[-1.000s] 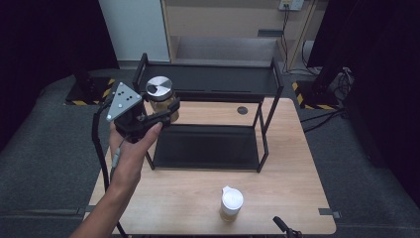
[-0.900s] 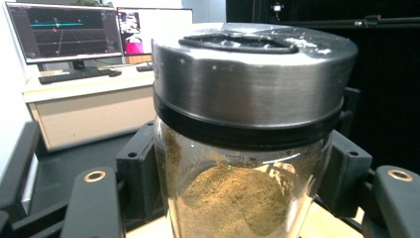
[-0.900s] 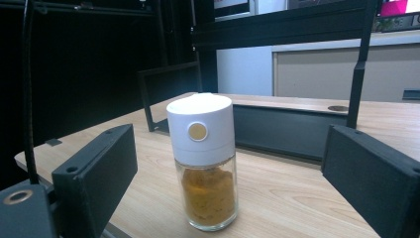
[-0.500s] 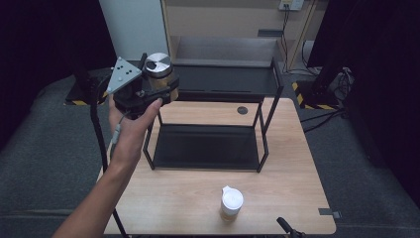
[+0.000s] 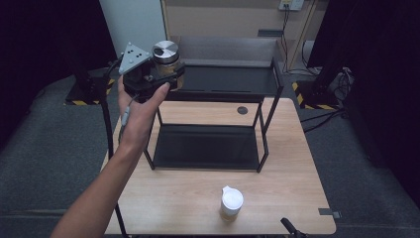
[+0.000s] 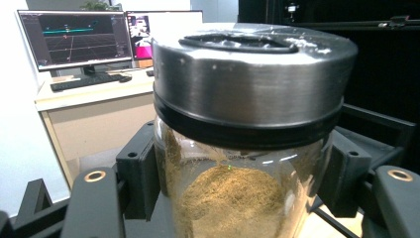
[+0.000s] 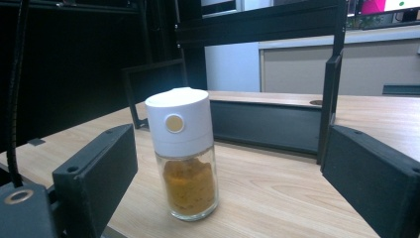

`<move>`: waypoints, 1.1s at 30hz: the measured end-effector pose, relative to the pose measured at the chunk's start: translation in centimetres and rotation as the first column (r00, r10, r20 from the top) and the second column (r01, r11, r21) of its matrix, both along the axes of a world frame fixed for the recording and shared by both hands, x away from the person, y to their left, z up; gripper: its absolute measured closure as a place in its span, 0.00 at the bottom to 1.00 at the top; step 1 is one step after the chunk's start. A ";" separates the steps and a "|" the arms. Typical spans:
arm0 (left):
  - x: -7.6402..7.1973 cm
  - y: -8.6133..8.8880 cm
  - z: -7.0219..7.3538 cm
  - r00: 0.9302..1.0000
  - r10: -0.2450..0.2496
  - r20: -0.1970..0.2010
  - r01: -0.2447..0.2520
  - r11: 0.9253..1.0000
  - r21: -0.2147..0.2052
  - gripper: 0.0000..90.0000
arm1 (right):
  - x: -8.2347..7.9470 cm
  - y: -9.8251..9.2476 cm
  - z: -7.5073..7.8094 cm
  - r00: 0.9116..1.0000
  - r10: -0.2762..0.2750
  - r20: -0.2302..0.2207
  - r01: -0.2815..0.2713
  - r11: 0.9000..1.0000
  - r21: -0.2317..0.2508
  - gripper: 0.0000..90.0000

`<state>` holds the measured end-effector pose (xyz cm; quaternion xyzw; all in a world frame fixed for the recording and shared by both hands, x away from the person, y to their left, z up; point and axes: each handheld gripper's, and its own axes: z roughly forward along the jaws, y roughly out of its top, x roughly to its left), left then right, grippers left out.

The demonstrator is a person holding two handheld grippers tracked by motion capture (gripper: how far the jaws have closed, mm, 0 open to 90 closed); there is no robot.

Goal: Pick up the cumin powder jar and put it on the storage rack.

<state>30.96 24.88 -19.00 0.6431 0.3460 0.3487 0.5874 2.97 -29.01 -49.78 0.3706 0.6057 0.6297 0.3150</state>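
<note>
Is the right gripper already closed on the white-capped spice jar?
No: in the right gripper view the white-capped jar stands free on the table between open jaws, clear gaps either side.

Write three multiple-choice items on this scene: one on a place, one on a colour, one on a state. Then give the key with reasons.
1. Where is the white-capped jar?
A. on the rack's top shelf
B. on the table's near edge
C. in the left tool

2. What colour is the held jar's lid?
A. silver
B. red
C. white

3. How is the right tool?
A. shut on a jar
B. open
C. lying inside the rack

Key: 1 B, it stands on the wooden table before the rack. 2 A, the metal lid shines silver. 3 B, its jaws stand apart on either side of the jar, untouching.
</note>
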 end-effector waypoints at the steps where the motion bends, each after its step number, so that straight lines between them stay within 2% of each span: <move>1: 0.3 -0.1 -0.1 1.000 0.003 -0.004 -0.003 1.000 0.000 0.33 | 0.0 0.0 0.0 1.000 -0.002 -0.001 0.002 1.000 0.001 0.08; 8: 2.2 -1.0 -0.8 0.999 0.047 -0.026 -0.047 0.999 -0.016 0.33 | 0.2 -0.1 -0.1 1.000 -0.009 -0.003 0.009 1.000 -0.003 0.08; 11: 2.9 -1.4 -1.0 0.997 0.064 -0.035 -0.064 0.998 -0.001 0.33 | 0.2 -0.2 -0.1 1.000 -0.014 -0.004 0.014 1.000 -0.001 0.08; 15: 3.4 -1.8 -1.2 0.996 0.078 -0.034 -0.078 0.997 0.012 0.33 | 0.2 -0.4 -0.2 1.000 -0.020 -0.007 0.020 1.000 -0.001 0.08; 21: 4.4 -1.9 -1.7 0.994 0.095 -0.044 -0.095 0.995 -0.001 0.33 | 0.2 -0.6 -0.2 1.000 -0.026 -0.014 0.026 1.000 0.001 0.08; 26: 5.2 -2.1 -2.1 0.992 0.108 -0.065 -0.109 0.994 -0.003 0.33 | 0.2 -0.7 -0.3 0.999 -0.031 -0.011 0.031 1.000 0.001 0.08; 33: 5.9 -2.4 -2.5 0.990 0.116 -0.074 -0.116 0.993 0.000 0.33 | 0.1 -0.9 -0.5 0.999 -0.038 -0.014 0.038 0.999 0.000 0.08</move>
